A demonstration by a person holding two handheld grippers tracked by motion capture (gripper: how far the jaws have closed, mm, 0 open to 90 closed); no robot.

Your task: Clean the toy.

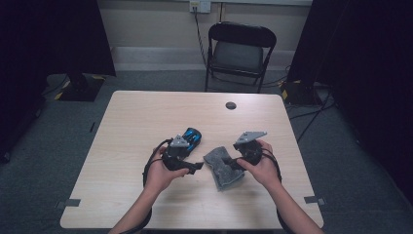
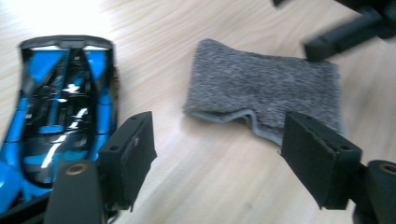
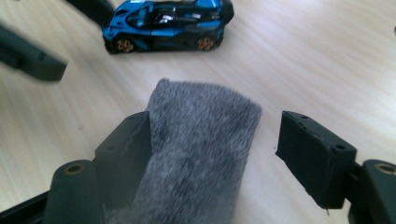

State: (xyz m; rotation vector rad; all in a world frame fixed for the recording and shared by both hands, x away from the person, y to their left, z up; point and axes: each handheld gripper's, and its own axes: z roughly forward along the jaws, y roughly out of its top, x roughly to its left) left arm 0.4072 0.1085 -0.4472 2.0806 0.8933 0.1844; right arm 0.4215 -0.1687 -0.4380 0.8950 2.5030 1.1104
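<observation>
A blue and black toy car [image 1: 191, 137] stands on the wooden table [image 1: 146, 117], just beyond my left gripper [image 1: 197, 166]. A folded grey fuzzy cloth [image 1: 223, 167] lies between the two hands. In the left gripper view the car [image 2: 60, 112] sits at the left, and the cloth [image 2: 266, 88] lies flat ahead of my left gripper [image 2: 217, 158], whose jaws are open and bare. In the right gripper view the cloth [image 3: 196, 154] runs up between the wide jaws of my right gripper [image 3: 215, 149]. It lies against the left jaw, clear of the right one. The car [image 3: 168, 23] stands beyond.
A small dark round disc [image 1: 231, 105] lies near the table's far edge. A black folding chair [image 1: 241, 48] stands behind the table. Dark curtains and stands flank both sides, with cables on the floor at the right.
</observation>
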